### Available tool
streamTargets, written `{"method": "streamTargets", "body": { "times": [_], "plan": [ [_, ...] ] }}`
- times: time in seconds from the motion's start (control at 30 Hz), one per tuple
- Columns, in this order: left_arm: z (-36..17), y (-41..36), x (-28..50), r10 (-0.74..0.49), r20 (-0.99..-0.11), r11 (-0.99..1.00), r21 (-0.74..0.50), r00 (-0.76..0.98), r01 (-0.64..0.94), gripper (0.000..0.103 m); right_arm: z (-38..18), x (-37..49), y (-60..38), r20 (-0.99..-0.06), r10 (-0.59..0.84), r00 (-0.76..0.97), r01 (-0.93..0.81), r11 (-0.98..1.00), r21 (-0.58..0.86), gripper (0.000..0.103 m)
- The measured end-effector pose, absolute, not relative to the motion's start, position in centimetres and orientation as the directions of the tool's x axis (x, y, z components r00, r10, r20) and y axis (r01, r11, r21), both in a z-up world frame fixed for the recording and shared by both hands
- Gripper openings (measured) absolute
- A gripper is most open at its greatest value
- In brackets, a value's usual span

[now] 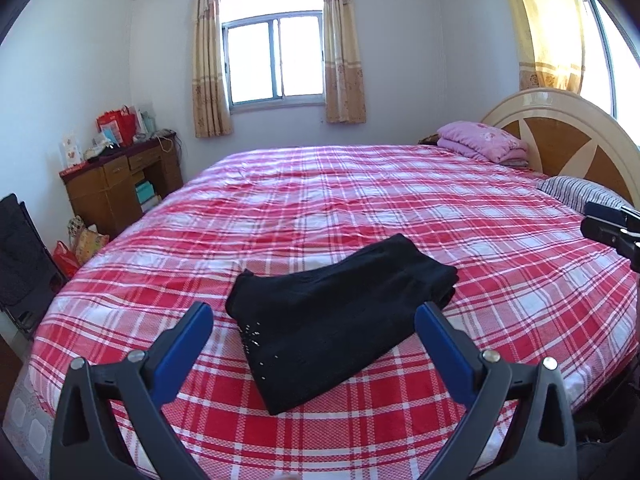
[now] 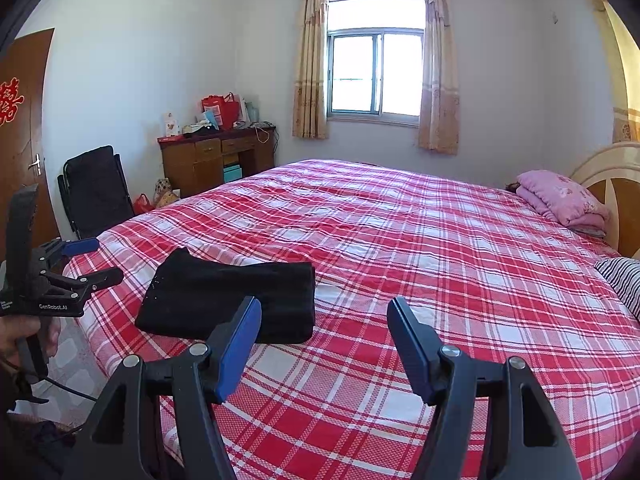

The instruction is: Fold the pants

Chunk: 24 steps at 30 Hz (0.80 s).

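Observation:
Black pants (image 1: 336,316) lie folded into a compact rectangle on the red plaid bed (image 1: 360,200), near its front edge. They also show in the right wrist view (image 2: 232,300). My left gripper (image 1: 314,316) is open and empty, held above the near side of the pants. It also shows from the side in the right wrist view (image 2: 104,258), left of the pants. My right gripper (image 2: 324,316) is open and empty, just right of the pants. Its tip shows at the right edge of the left wrist view (image 1: 600,220).
A folded pink quilt (image 1: 484,140) and a striped pillow (image 1: 580,194) lie by the headboard (image 1: 568,132). A wooden desk (image 2: 212,160) with red bags and a black folding chair (image 2: 96,188) stand left of the bed. A door (image 2: 24,128) is at far left.

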<state>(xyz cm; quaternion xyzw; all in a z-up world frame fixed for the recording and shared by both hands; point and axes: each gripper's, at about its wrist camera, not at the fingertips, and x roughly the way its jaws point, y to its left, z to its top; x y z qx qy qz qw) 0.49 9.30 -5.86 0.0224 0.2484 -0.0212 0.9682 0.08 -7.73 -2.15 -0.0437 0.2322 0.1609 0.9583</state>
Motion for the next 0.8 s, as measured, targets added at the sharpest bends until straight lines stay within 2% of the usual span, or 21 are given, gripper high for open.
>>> {"method": "streamTargets", "body": {
  "times": [0.8],
  "plan": [
    [-6.1, 9.8, 0.4, 0.011, -0.458, 0.999, 0.043, 0.889, 0.01, 0.103, -3.0, 0.1, -7.0, -0.479, 0.296, 0.826, -0.347, 0.938, -0.019, 0.067]
  ]
}}
